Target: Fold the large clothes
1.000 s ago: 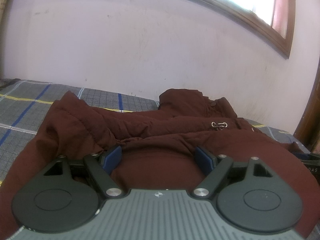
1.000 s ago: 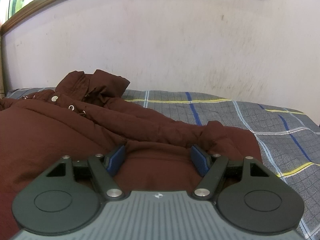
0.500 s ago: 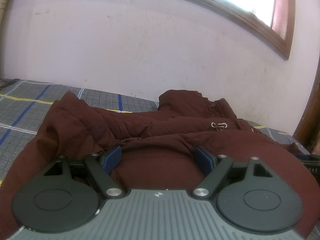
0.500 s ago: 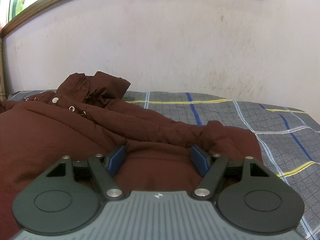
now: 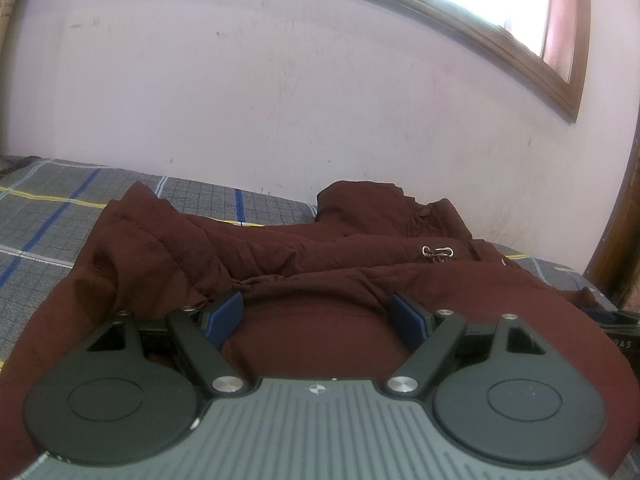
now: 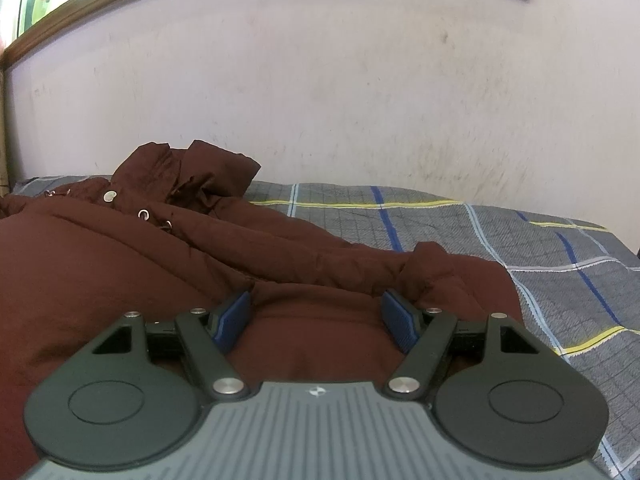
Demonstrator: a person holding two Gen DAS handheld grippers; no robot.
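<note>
Poised to grip: left gripper (image 5: 318, 314) and right gripper (image 6: 316, 312) both spread wide over the maroon padded jacket (image 5: 320, 264) on the checked bedsheet (image 6: 520, 248), needing to close on its near hem.

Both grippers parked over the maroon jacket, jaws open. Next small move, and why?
Probably close both on the near hem. The left gripper and right gripper sit low over the maroon jacket, jaws wide apart with fabric bulging between the pads, nothing pinched yet. The jacket lies spread on the plaid bedsheet, so gripping comes before any fold.
</note>
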